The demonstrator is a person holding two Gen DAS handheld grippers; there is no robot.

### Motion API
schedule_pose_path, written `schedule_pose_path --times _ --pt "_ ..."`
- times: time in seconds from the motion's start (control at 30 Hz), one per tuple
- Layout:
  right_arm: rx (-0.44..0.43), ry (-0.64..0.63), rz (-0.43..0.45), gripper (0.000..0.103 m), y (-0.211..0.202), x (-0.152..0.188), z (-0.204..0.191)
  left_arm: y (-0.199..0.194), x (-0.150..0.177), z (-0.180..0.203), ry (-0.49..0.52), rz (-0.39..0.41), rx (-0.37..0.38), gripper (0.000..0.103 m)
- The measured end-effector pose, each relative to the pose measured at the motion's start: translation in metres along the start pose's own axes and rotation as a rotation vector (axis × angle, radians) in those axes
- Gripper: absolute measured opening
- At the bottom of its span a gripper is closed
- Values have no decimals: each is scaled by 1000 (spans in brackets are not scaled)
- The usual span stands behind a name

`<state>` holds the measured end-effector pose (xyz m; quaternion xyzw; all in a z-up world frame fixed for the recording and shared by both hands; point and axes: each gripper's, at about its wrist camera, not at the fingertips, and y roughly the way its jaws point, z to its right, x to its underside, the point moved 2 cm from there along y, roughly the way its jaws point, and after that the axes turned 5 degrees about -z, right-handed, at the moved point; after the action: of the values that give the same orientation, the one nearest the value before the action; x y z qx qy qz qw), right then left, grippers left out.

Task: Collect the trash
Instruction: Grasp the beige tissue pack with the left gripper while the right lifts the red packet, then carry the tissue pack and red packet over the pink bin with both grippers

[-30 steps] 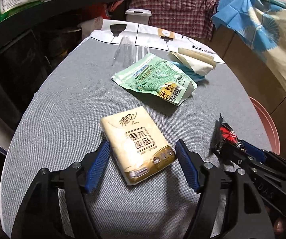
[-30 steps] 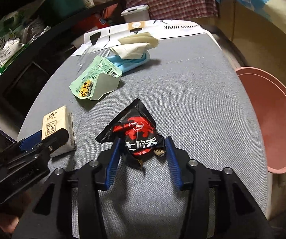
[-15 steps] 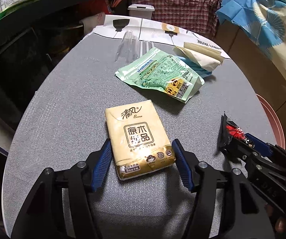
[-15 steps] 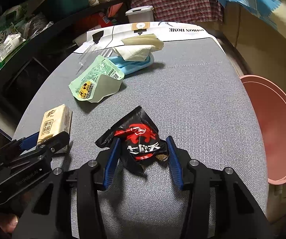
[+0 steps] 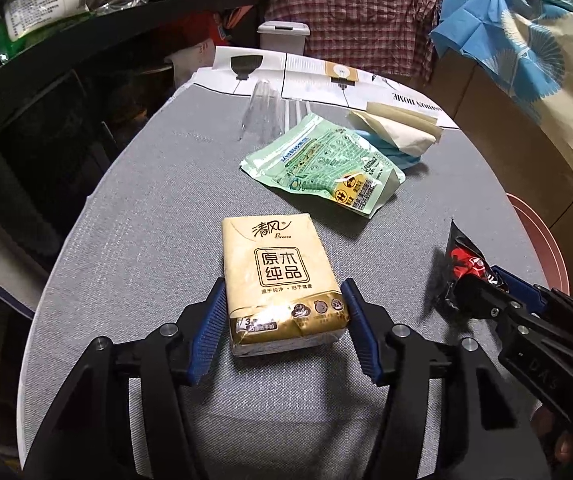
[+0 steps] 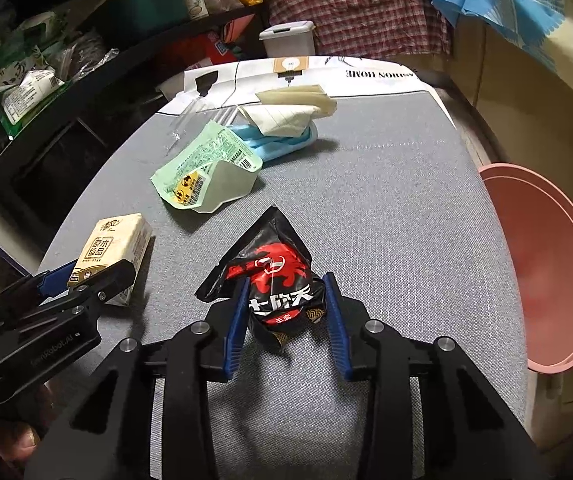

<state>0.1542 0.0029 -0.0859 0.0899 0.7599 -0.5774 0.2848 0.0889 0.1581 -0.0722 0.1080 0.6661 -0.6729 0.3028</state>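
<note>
1. The grey woven table top (image 5: 134, 216) is the landmark here; all the trash lies on it.
2. The left gripper (image 5: 282, 322) reaches over the table's near edge, and its blue ribbed pads (image 5: 206, 328) stand at either side of the beige plastic-wrapped tissue pack (image 5: 278, 276). Its jaws are closing; the pads look to be touching the pack's two long sides, which lies flat on the table.
3. The right gripper (image 6: 286, 316) works at the table's near edge too, to the right of the tissue pack. Its jaws are closing, narrow, on the crumpled black and red snack wrapper (image 6: 274, 276), and the blue pads press the wrapper's lower part so that it stands up off the table.
4. In the left wrist view the same black wrapper (image 5: 462, 264) shows at the table's right side, in the tip of the right gripper (image 5: 486, 292).
5. Toward the table's middle lies a pale green printed foil pouch (image 5: 326, 172), flattened and partly folded.
6. Just beyond the pouch, toward the table's far edge, lies a blue crumpled item (image 6: 282, 144) with a cream folded paper (image 6: 286, 114) on top of it.
7. A clear plastic piece (image 5: 264, 108) lies near the table's far edge, left of the pouch.
8. A pink round plastic basin (image 6: 546, 272) sits beside the table's right edge, lower than the top.
9. A white printed sheet (image 5: 326, 76) covers the table's far end.
</note>
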Motion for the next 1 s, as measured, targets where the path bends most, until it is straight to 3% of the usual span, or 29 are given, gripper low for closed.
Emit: schedule_pose_path --times 1.0 --pt "51 24 165 36 -90 -13 14 -67 4 9 25 141 45 56"
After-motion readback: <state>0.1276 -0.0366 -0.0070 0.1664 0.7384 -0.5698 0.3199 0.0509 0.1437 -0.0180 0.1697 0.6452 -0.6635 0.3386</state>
